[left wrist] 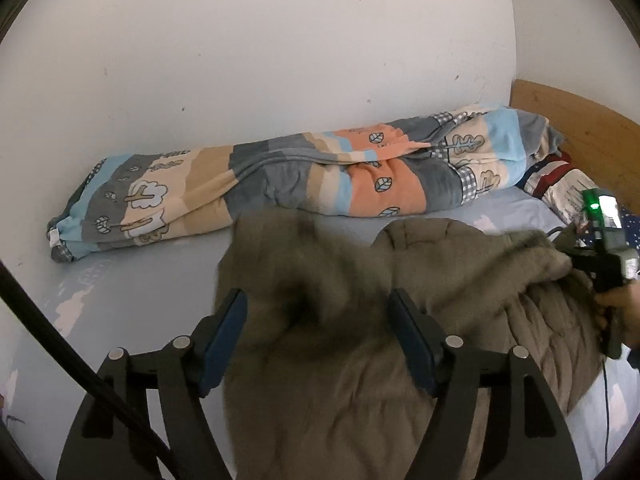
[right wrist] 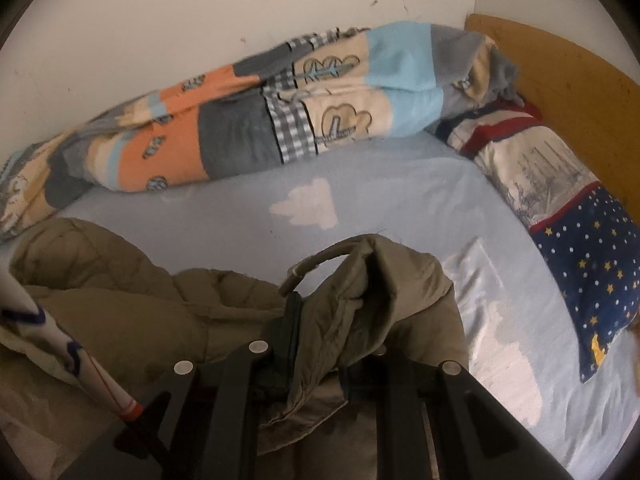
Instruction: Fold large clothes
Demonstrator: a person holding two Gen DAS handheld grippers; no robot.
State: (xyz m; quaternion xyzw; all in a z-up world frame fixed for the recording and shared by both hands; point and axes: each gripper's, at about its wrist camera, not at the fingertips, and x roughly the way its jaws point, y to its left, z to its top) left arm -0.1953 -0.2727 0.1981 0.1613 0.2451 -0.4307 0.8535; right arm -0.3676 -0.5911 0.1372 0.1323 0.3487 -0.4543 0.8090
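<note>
Blue bedsheet [right wrist: 400, 184], olive jacket [left wrist: 340, 360] hem in right gripper [right wrist: 320, 320].

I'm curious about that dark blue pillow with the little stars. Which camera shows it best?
The right wrist view: the starry pillow lies in full sight against the wooden headboard. The left wrist view catches only a sliver at its right edge, mostly behind the right gripper.

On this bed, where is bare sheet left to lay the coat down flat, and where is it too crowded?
Bare sheet lies between the olive coat and the rolled quilt along the wall, running right to the starred pillow. A second free strip is left of the coat. The headboard corner is crowded with quilt and pillow.
</note>
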